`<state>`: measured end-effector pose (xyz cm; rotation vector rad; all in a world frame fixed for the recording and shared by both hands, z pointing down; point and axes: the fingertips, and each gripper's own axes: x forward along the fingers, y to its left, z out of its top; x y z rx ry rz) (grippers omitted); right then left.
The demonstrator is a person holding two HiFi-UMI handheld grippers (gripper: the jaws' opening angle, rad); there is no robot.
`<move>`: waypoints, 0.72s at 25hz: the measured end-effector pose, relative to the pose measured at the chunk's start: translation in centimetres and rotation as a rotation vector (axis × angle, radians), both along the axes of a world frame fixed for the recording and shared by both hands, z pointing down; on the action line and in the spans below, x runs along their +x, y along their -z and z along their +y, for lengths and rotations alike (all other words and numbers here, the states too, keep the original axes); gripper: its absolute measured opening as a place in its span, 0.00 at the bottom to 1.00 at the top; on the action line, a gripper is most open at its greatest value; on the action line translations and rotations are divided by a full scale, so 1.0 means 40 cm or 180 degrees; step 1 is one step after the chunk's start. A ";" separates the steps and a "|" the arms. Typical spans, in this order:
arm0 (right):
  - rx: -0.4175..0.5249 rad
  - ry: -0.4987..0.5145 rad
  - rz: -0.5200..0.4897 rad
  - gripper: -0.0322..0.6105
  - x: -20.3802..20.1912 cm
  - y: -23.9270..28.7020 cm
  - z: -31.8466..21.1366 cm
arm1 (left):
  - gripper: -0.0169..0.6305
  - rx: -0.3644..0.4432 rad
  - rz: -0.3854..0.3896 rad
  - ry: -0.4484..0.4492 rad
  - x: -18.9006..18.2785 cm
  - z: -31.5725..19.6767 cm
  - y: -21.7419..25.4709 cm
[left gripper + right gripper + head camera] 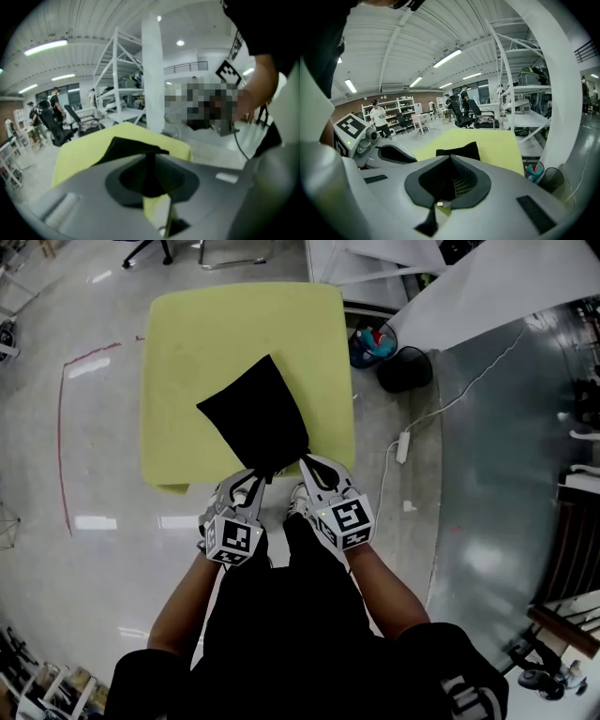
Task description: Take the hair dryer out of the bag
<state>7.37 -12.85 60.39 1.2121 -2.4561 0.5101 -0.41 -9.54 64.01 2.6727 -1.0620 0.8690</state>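
A black drawstring bag [255, 418] lies on the yellow table [206, 334], its gathered neck pointing toward the near edge. No hair dryer shows. My left gripper [255, 480] sits at the bag's neck, its jaws a narrow slit apart, with only the black bag [131, 143] seen beyond them. My right gripper [307, 463] is just right of the neck, jaws shut together and holding nothing. In the right gripper view the bag [459, 151] lies straight ahead of the shut jaws [451, 159].
Two waste bins [373, 343] [405, 368] stand on the floor right of the table. A white power strip [402, 446] with its cable lies on the floor nearby. White shelving racks [520, 93] and office chairs [464, 112] stand beyond.
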 end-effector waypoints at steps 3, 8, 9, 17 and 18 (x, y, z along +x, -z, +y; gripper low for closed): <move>-0.0089 -0.0003 -0.0008 0.06 0.007 -0.034 0.013 | 0.21 -0.0086 -0.0130 0.0005 0.015 0.008 -0.050; -0.0205 -0.0009 -0.0010 0.06 0.015 -0.078 0.028 | 0.29 -0.0104 -0.0514 -0.0197 0.045 0.027 -0.130; -0.0227 -0.0006 -0.0008 0.06 0.016 -0.087 0.030 | 0.29 -0.0096 -0.0620 -0.0266 0.052 0.032 -0.150; -0.0370 0.0007 -0.0007 0.06 0.037 -0.133 0.060 | 0.25 -0.0220 -0.1008 -0.0394 0.071 0.035 -0.247; -0.0388 0.0008 -0.0003 0.06 0.040 -0.137 0.064 | 0.25 -0.0247 -0.1001 -0.0367 0.070 0.032 -0.250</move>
